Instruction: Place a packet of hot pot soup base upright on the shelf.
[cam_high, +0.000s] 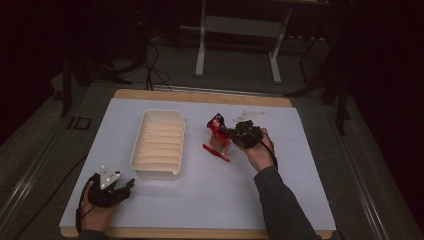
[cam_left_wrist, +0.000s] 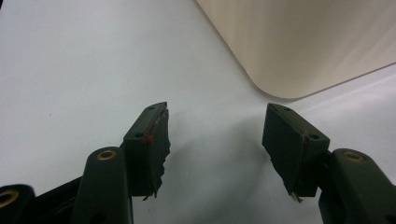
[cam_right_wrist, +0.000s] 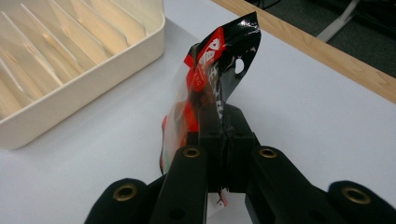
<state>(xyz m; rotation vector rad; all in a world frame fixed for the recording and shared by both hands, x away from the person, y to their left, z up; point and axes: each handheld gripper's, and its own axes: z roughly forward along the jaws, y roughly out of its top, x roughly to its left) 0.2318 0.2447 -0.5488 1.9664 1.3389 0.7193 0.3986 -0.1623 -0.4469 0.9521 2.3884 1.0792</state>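
A red, black and clear plastic snack packet (cam_high: 218, 134) stands upright on the white mat, right of the cream tray. My right gripper (cam_high: 229, 132) is shut on it; in the right gripper view the jaws pinch the packet (cam_right_wrist: 212, 70) near its black upper edge, and its top rises above my right gripper (cam_right_wrist: 223, 122). A flat red piece (cam_high: 216, 152) lies on the mat below the packet. My left gripper (cam_high: 127, 187) rests near the front left corner, jaws apart and nothing between them. In the left gripper view my left gripper (cam_left_wrist: 215, 135) is open over bare mat.
The cream tray with ribbed dividers (cam_high: 159, 143) sits left of centre; its rounded corner (cam_left_wrist: 289, 56) lies just beyond the left jaws. The white mat (cam_high: 200, 200) covers a wooden table (cam_high: 200, 96). Table legs and cables stand on the floor beyond.
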